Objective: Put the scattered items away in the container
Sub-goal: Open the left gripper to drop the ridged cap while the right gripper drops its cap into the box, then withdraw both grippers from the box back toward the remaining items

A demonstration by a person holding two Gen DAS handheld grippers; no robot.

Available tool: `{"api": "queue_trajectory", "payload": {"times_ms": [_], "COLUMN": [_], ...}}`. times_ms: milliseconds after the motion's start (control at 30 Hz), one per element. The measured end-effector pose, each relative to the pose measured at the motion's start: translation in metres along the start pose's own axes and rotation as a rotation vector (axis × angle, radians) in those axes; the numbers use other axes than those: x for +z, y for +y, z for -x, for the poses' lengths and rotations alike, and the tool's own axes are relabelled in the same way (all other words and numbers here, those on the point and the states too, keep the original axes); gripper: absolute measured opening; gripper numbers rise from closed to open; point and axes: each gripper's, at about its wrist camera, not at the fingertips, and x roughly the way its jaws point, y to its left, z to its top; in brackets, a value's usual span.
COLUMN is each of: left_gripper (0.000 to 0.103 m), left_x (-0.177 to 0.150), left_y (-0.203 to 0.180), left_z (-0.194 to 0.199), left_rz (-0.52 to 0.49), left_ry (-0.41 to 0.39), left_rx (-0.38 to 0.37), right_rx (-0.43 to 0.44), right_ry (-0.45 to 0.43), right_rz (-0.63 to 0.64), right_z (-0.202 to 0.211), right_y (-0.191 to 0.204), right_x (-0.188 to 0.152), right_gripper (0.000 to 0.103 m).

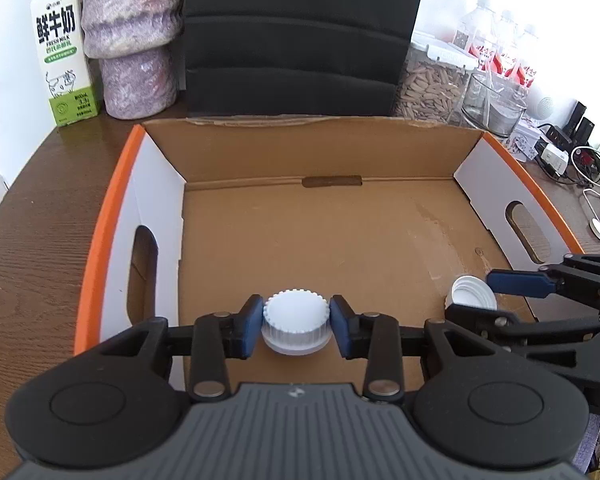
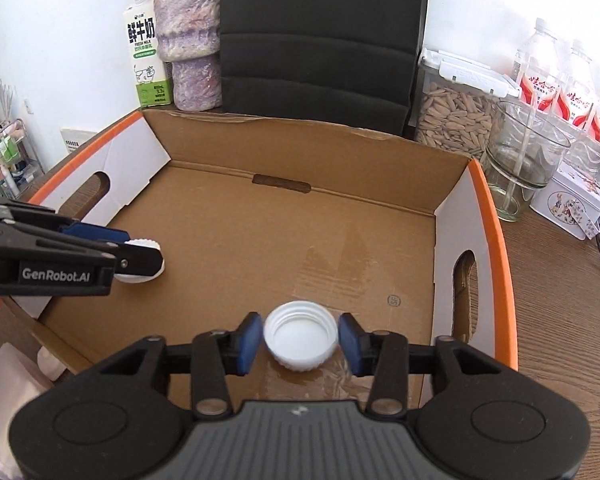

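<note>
My left gripper (image 1: 296,326): matte black linkage arms, round silver pivot pins, blue pads (image 1: 252,326), ribbed grey body with two round black housings. My right gripper (image 2: 301,342) matches. White "GenRobot.AI" lettering on the left's side.

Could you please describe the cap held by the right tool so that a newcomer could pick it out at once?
Start at the open cardboard box with orange edges. Over its floor, the right tool grips a white screw cap. Its hollow, threaded side faces up, whereas the other white cap, in the left tool, shows a closed top.
</note>
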Motion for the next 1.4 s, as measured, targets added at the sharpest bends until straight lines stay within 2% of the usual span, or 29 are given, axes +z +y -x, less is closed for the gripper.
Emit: {"api": "queue_trajectory", "payload": {"times_ms": [33, 67, 100, 167, 233, 267, 300, 367, 600, 933, 1200, 1400], "left_gripper": [0.046, 0.058, 0.065, 0.070, 0.087, 0.100, 0.103, 0.103, 0.103, 0.103, 0.103, 0.103], "left_x": [0.000, 0.000, 0.001, 0.001, 0.002, 0.002, 0.002, 0.002, 0.001, -0.012, -0.033, -0.057], "left_y": [0.000, 0.000, 0.000, 0.001, 0.002, 0.003, 0.004, 0.005, 0.002, -0.005, -0.009, -0.008], "left_z": [0.002, 0.004, 0.006, 0.011, 0.015, 0.018, 0.021, 0.028, 0.049, 0.104, 0.150, 0.186], "left_rz": [-0.003, -0.004, -0.005, -0.011, -0.010, -0.006, -0.004, 0.002, 0.008, -0.001, 0.000, 0.020], "left_ry": [-0.008, -0.013, -0.022, -0.036, -0.043, -0.052, -0.064, -0.083, -0.108, -0.195, -0.264, -0.333], "left_rx": [0.004, 0.011, 0.019, 0.025, 0.024, 0.024, 0.020, 0.002, 0.008, 0.001, -0.007, -0.004], "right_rx": [-0.004, -0.009, -0.015, -0.026, -0.025, -0.025, -0.025, -0.026, -0.035, -0.058, -0.074, -0.082], "right_ry": [-0.008, -0.017, -0.022, -0.031, -0.037, -0.043, -0.051, -0.060, -0.091, -0.188, -0.258, -0.313], "right_rz": [0.004, 0.008, 0.010, 0.019, 0.022, 0.023, 0.026, 0.031, 0.022, 0.022, 0.020, 0.027], "right_z": [0.002, 0.005, 0.007, 0.012, 0.017, 0.020, 0.023, 0.028, 0.051, 0.112, 0.161, 0.201], "right_y": [0.000, 0.001, 0.001, 0.003, 0.004, 0.004, 0.004, 0.006, 0.009, 0.016, 0.017, 0.019], "right_x": [0.000, 0.001, 0.001, 0.002, 0.002, 0.002, 0.002, 0.001, 0.000, -0.012, -0.040, -0.074], "right_gripper": [0.074, 0.078, 0.085, 0.089, 0.094, 0.098, 0.103, 0.103, 0.103, 0.103, 0.103, 0.103]}}
